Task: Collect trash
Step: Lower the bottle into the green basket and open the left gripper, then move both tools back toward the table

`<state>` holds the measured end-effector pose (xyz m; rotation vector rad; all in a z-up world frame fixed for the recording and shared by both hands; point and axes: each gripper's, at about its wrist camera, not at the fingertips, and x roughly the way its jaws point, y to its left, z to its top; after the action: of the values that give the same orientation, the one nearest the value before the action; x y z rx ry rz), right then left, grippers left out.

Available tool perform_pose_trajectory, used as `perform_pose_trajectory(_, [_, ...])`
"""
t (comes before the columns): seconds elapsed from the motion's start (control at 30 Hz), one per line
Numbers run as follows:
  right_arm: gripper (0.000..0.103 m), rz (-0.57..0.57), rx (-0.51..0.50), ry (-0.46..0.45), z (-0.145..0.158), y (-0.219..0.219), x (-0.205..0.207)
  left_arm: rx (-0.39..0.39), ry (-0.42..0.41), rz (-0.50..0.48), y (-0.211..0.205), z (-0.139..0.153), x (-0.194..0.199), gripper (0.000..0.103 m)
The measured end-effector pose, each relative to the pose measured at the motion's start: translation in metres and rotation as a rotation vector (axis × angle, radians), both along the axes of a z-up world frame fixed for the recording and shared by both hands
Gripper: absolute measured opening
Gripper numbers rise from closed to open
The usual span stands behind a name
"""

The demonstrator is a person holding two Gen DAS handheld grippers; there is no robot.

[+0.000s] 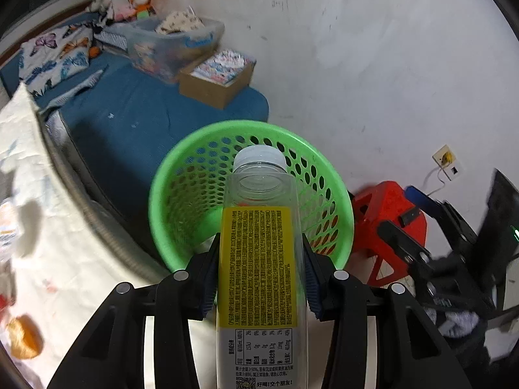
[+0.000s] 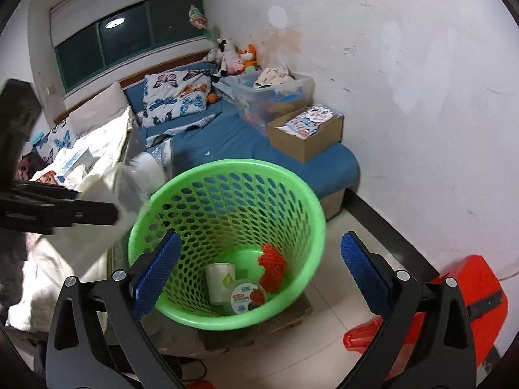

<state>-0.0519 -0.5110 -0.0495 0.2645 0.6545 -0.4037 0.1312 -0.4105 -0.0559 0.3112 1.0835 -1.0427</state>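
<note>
White, scuffed walls [image 2: 421, 81] close off a bedroom corner where a bed [image 2: 233, 136] with a blue sheet carries a butterfly pillow [image 2: 175, 94], a clear bin [image 2: 275, 92] of toys, a cardboard box [image 2: 306, 133] of printed packs and a few plush toys [image 2: 233, 55] under a dark window [image 2: 123, 26]. At the foot of the bed a green perforated basket [image 2: 292, 201] sits on a low block on the tiled floor [image 2: 327, 324], with a red stool [image 2: 467, 295] just beside it. Inside the basket lie a paper cup [image 2: 219, 280], a sealed round tub [image 2: 248, 296] and a red net [image 2: 272, 267]. From the left wrist view, the left gripper [image 1: 259, 269] is clamped on a clear bottle [image 1: 259, 253] with a yellow label and a white cap; the blue pads press both sides of the label, and the capped end points forward over the near rim of the basket [image 1: 168, 168]. The bottle looks empty. From the right wrist view, the right gripper [image 2: 259, 272] hangs above the basket with its blue fingers [image 2: 365, 274] spread wide and nothing between them. At the left edge of that view the left gripper [image 2: 65, 214] shows as a dark, blurred arm beside the basket rim, with the pale blur of the bottle [image 2: 142, 181] ahead of it. White bedding [image 1: 48, 220] with small litter on it lies left of the basket.
</note>
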Motion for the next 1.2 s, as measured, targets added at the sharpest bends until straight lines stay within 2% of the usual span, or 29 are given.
perform_pose_trajectory(0.23, [0.098,-0.027,0.009,-0.003,-0.003,-0.009,-0.016,0.087,0.062,-0.038,-0.056,-0.029,0.010,0.043])
perform_pose_trajectory(0.43, [0.098,-0.049,0.031,-0.010,-0.007,-0.014,-0.025,0.106,0.071,-0.021,-0.084,-0.040,0.016,0.043])
perform_pose_trajectory(0.57, [0.098,-0.051,0.040,-0.023,-0.006,-0.014,-0.030,0.061,0.109,-0.006,-0.089,-0.041,0.023,0.046])
perform_pose_trajectory(0.6, [0.098,-0.054,0.039,-0.025,-0.006,-0.013,-0.031,0.039,0.111,-0.006,-0.087,-0.036,0.022,0.051])
perform_pose_trajectory(0.7, [0.098,-0.048,0.037,-0.032,-0.005,-0.011,-0.032,-0.013,0.091,-0.005,-0.080,-0.023,0.017,0.053])
perform_pose_trajectory(0.87, [0.098,-0.024,0.036,-0.055,0.003,-0.001,-0.032,-0.096,0.046,0.025,-0.042,0.010,0.014,0.053])
perform_pose_trajectory(1.07, [0.098,0.031,0.039,-0.085,0.016,0.023,-0.023,-0.136,-0.077,0.110,0.042,0.044,0.004,0.053])
perform_pose_trajectory(1.2, [0.098,0.095,0.027,-0.088,0.023,0.048,-0.009,-0.165,-0.096,0.177,0.100,0.054,0.005,0.053])
